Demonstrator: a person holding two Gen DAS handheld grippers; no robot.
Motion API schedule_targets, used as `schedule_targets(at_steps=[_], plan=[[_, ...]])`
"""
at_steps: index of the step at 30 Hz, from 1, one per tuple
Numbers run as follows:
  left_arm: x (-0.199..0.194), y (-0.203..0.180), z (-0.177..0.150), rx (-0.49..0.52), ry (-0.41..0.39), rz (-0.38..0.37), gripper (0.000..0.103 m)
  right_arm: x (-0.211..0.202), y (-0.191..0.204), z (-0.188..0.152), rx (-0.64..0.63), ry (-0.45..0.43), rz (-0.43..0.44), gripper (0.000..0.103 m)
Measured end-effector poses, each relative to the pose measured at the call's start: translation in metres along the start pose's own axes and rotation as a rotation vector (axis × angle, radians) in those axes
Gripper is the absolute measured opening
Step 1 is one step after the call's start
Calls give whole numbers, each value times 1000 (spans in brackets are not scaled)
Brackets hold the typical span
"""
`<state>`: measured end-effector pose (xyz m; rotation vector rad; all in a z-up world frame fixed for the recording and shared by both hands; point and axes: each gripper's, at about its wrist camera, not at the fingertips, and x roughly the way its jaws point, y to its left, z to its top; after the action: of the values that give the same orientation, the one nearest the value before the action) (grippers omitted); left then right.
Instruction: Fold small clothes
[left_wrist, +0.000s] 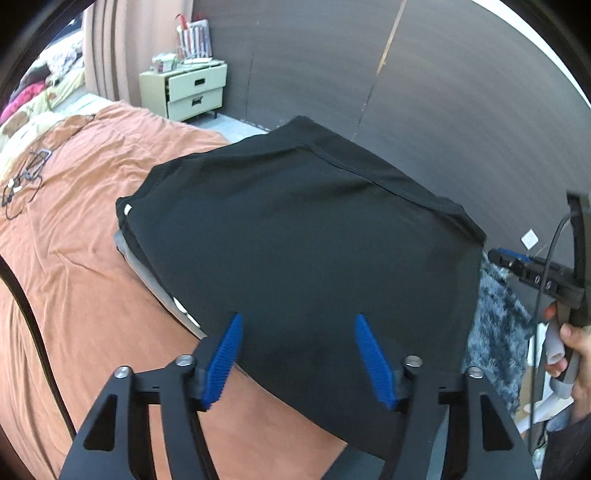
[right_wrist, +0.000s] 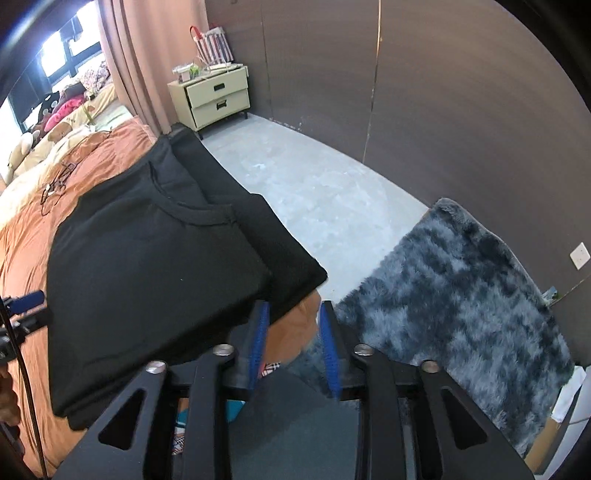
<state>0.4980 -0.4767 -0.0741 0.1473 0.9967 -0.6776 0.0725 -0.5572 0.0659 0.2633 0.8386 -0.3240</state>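
A black folded T-shirt (left_wrist: 303, 236) lies on the orange bedspread (left_wrist: 85, 229), on top of other folded clothes, at the bed's corner. My left gripper (left_wrist: 297, 325) is open, its blue fingers (left_wrist: 225, 354) spread just above the shirt's near edge, holding nothing. In the right wrist view the same black shirt (right_wrist: 155, 266) lies on another black garment (right_wrist: 280, 251). My right gripper (right_wrist: 293, 321) is open with a narrow gap, just past the stack's near right corner, empty. The right gripper also shows at the right edge of the left wrist view (left_wrist: 524, 266).
A grey garment edge (left_wrist: 155, 284) pokes out under the black shirt. A shaggy blue-grey rug (right_wrist: 461, 295) lies on the concrete floor (right_wrist: 314, 184) right of the bed. A cream bedside cabinet (right_wrist: 218, 96) stands by the dark wall. Cables (left_wrist: 22, 184) and pillows lie farther up the bed.
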Motion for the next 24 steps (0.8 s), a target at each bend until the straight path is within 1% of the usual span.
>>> schedule_targets(at_steps=[2,4,6,8,9,12,14,16,18,23,24], plan=[[4,-11,-8,17,29,6,67,-18,-2,-11,-4,-40,-6,73],[9,-19,-14,21,55,5,67,-30,0,-20,2,-61,6,74],[9,-27,-23,32,62,16,67,-42,0,-31,11,-68,21,75],[10,-37,-31,61,74,43,73,-49,-2,-41,4,-78,32,77],[9,-44,-37,76,78,53,75,-53,-1,-44,2,-80,39,78],[2,-61,-47,132,76,65,75,-65,-4,-59,6,-82,56,78],[-5,-66,-50,144,72,61,75,-72,-6,-65,3,-87,68,78],[-14,-66,-52,136,69,47,75,-80,-7,-68,1,-93,77,78],[-27,-61,-54,106,58,37,75,-88,-7,-73,0,-105,93,78],[-62,-51,-60,68,18,40,75,-114,0,-89,-9,-127,113,78],[-70,-49,-61,60,8,39,75,-119,2,-91,-13,-130,107,83]])
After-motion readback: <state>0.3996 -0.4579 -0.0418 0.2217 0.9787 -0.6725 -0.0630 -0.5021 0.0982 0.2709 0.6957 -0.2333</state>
